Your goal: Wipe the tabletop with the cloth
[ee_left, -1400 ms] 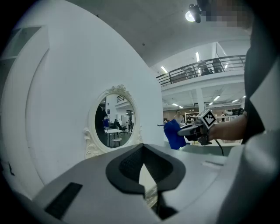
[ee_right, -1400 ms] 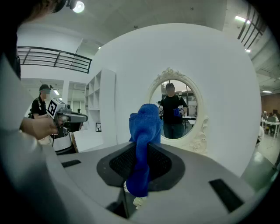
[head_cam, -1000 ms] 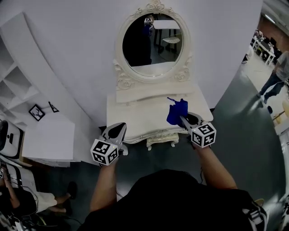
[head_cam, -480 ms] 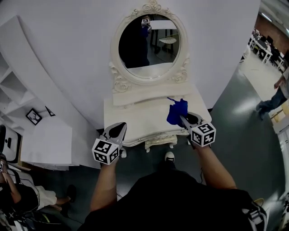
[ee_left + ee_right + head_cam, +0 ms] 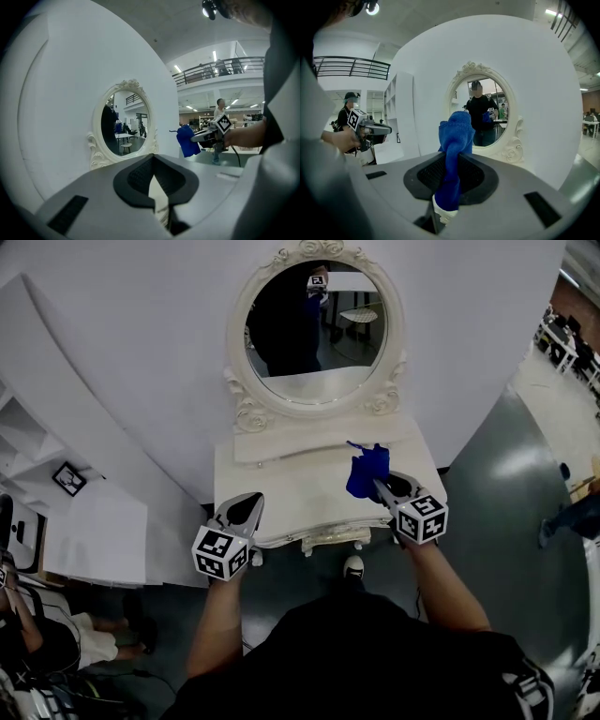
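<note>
cloth (image 5: 367,472) bunched in a small bite; it could slip out once dragged.
head view: right gripper (image 5: 382,491) holds it up over the table's (image 5: 281,488) right side, forearm angled inward; left gripper (image 5: 246,509) hovers at the front edge. left gripper view: jaws together, empty. right gripper view: jaws clamped on cloth.

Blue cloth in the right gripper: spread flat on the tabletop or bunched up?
Bunched: the blue cloth stands as a crumpled wad pinched in the jaws of the right gripper, none of it spread on the white tabletop.
</note>
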{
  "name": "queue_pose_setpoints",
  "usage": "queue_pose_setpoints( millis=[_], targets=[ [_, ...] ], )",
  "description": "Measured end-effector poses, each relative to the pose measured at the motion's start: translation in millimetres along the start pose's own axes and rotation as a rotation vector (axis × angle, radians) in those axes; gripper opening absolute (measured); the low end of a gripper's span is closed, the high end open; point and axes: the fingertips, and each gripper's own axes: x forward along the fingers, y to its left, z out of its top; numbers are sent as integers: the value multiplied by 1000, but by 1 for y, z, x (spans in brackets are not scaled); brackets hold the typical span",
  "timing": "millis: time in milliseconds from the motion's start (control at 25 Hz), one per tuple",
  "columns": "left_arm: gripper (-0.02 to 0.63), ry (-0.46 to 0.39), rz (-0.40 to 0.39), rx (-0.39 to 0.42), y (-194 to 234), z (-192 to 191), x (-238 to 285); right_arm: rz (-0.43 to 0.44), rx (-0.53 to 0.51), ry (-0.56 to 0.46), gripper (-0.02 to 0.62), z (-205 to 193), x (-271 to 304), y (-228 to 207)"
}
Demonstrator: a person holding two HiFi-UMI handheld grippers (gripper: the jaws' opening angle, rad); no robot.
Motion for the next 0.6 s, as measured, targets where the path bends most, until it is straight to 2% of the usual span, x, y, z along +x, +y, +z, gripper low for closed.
queue_pose_setpoints(
  millis=[320, 600],
  targets=[
    [11, 47, 19, 3, 23, -4, 66, 37, 9, 33, 57, 1, 52, -54],
    [11, 70, 47, -11, 45, 5, 118, 87, -3, 47, 58, 19, 102, -97]
  ],
)
